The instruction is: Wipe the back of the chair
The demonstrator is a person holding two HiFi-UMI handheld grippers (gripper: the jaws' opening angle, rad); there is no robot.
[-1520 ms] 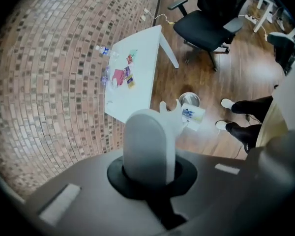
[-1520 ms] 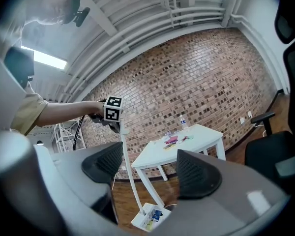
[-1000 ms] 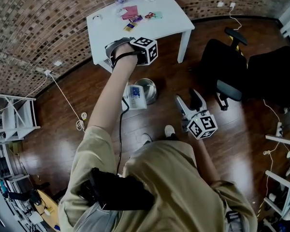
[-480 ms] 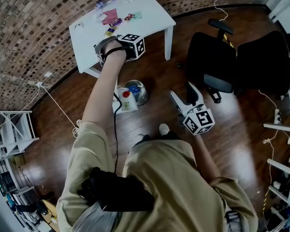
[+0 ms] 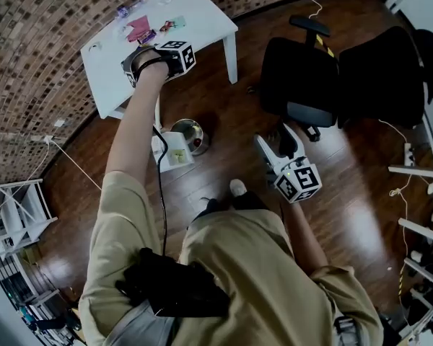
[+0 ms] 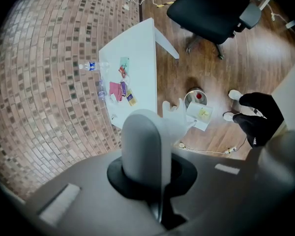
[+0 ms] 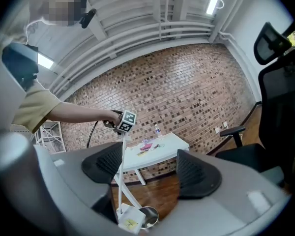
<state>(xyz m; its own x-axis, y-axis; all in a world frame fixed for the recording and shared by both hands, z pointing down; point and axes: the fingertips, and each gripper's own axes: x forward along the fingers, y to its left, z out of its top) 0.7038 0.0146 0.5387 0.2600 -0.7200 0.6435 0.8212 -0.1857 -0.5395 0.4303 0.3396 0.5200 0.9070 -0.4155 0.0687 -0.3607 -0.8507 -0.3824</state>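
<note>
Chair (image 5: 296, 71), black, stands on the wooden floor (image 5: 238, 121) just off the white table's (image 5: 195, 20) right corner, beyond the right gripper (image 5: 276, 141), whose fingers are spread with nothing between them. The left gripper (image 6: 157, 132), raised over the table's near edge, has its fingers pinching a white wipe (image 6: 179, 118) that runs down to a packet (image 5: 175, 152) on the floor beside a metal bowl (image 5: 191, 132).

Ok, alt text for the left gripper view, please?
The shut left claw pinches a white wipe. Beyond it, seen from above: a white table by a brick wall, a black chair, and a bin and box on the wood floor.
</note>
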